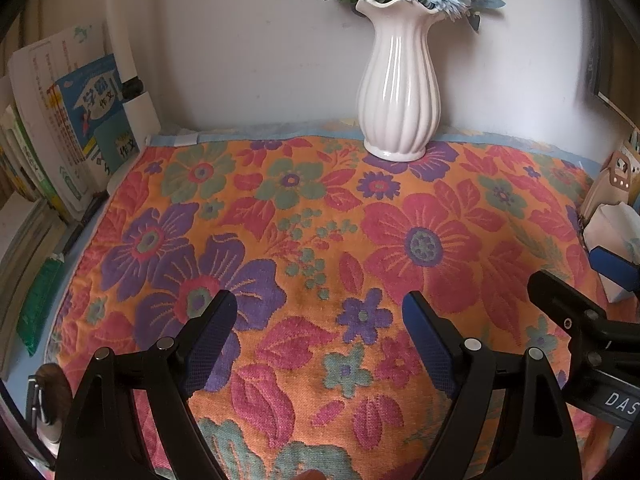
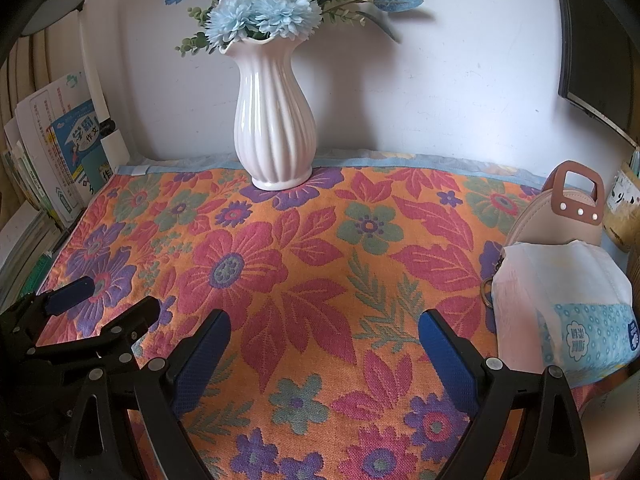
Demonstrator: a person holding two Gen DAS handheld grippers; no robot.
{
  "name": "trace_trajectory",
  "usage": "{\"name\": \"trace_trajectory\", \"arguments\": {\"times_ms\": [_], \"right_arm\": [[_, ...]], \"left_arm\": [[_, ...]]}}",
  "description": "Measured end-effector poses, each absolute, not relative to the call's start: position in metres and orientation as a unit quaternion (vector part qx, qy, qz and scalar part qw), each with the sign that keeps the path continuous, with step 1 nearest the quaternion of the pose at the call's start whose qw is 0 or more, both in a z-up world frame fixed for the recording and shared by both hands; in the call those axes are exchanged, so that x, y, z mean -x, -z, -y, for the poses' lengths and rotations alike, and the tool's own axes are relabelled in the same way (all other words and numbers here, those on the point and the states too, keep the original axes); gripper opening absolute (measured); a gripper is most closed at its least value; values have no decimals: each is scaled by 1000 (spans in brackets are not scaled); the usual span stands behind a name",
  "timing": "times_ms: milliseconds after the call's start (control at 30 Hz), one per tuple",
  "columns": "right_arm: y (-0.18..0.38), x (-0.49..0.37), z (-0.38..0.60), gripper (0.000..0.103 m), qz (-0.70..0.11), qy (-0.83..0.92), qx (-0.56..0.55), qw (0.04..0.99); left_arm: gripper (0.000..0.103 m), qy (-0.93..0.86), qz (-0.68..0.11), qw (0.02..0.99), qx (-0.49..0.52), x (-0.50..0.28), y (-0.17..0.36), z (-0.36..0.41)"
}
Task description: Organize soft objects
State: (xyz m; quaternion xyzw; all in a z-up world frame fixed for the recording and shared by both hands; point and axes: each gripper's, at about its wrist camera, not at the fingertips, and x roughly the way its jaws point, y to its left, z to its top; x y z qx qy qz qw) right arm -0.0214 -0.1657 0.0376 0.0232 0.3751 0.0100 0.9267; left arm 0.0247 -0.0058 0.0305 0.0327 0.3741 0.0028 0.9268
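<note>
A floral towel [image 1: 320,240] in orange, red and purple lies spread flat over the table; it also fills the right wrist view [image 2: 312,272]. My left gripper [image 1: 320,312] is open and empty, hovering low over the towel's near middle. My right gripper [image 2: 324,332] is open and empty over the towel's near right part. Each gripper shows in the other's view: the right one at the right edge [image 1: 576,292], the left one at the lower left [image 2: 108,304]. A soft tissue pack [image 2: 568,308] lies at the towel's right edge.
A white ribbed vase [image 1: 398,80] with blue flowers stands at the towel's far edge against the wall, also in the right wrist view [image 2: 276,120]. Books [image 1: 68,120] stand at the left. A pink bag with a brown handle [image 2: 560,212] sits behind the tissue pack.
</note>
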Motion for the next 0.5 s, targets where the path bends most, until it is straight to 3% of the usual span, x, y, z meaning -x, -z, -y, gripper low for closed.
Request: {"name": "trace_trajectory", "arguments": {"times_ms": [233, 367, 500], "right_arm": [[-38, 21, 166, 94, -375, -10, -22, 926], [-36, 23, 167, 94, -375, -5, -21, 927], [-34, 25, 166, 94, -383, 29, -6, 923]], "left_arm": [[84, -7, -377, 925, -38, -27, -29, 6], [84, -47, -329, 942, -47, -18, -38, 3], [88, -22, -380, 924, -23, -25, -32, -3]]}}
